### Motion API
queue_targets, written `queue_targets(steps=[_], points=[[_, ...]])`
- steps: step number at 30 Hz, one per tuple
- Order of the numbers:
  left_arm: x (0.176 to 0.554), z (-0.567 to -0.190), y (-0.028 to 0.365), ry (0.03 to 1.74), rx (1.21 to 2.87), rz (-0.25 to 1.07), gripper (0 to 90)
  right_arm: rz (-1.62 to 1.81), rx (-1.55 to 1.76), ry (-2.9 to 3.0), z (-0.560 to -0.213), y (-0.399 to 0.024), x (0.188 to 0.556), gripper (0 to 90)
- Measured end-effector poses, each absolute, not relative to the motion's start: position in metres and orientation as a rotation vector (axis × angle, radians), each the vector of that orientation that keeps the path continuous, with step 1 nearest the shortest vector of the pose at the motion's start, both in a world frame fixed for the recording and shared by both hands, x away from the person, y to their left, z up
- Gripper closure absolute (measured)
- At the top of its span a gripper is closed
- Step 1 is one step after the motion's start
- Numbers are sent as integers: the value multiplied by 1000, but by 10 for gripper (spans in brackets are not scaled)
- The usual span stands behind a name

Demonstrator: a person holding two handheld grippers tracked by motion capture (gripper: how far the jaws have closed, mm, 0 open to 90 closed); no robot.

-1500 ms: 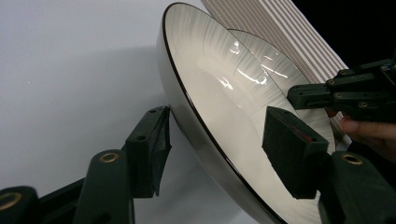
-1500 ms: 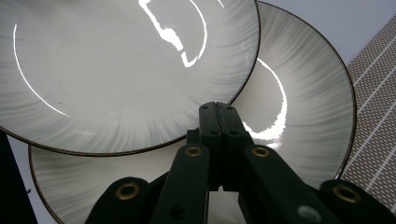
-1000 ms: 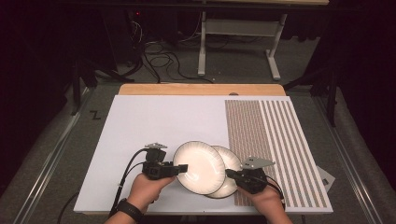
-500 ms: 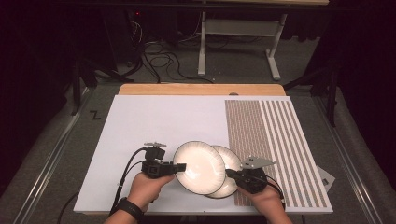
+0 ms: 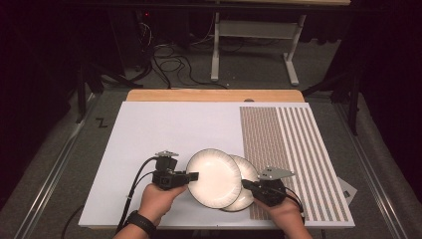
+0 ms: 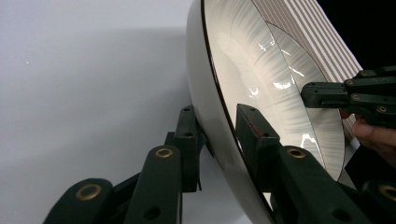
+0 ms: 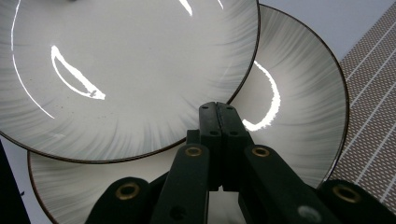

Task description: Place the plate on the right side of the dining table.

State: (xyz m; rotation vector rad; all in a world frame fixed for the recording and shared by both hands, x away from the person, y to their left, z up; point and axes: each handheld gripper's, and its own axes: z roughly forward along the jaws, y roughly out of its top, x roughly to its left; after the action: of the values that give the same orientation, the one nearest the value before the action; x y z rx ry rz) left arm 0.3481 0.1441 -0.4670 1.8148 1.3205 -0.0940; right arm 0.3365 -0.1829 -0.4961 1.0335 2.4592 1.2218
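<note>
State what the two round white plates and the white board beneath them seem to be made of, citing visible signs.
Upper round white plate and lower round white plate: probably glazed ceramic, given the sharp glossy highlights, dark rim line and radial grey streaks. Flat white board: matte, no glare; possibly foam board or painted wood, hard to tell.

I see wide free room on the white board (image 5: 149, 134) behind and left of both plates, nothing standing there. The striped mat (image 5: 293, 149) on the right lies flat, passable too. Near edge is crowded: top plate (image 5: 214, 178) overlaps lower plate (image 5: 247, 191), left gripper (image 5: 191, 176) clamped on the top plate's rim, right gripper (image 5: 247, 183) hard against the lower one. Little room between the two hands.
</note>
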Motion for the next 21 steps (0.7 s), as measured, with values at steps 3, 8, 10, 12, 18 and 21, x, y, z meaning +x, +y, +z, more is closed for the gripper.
queue_targets(steps=[3,8,10,12,18,21], points=[[348,-465,146,1307,1788,-81,752,1231,1035,2448,-494,-184,336,900],[347,-462,146,1279,1753,-65,774,1241,1037,2427,-492,-187,335,900],[347,-461,145,1265,1735,-60,787,1251,1049,2411,-490,-190,335,900],[346,-460,144,1249,1727,-52,792,1260,1050,2400,-489,-192,336,900],[344,-460,144,1200,1711,-29,802,1278,1061,2379,-488,-197,337,900],[343,-460,144,1188,1708,-18,802,1289,1066,2368,-485,-198,336,900]])
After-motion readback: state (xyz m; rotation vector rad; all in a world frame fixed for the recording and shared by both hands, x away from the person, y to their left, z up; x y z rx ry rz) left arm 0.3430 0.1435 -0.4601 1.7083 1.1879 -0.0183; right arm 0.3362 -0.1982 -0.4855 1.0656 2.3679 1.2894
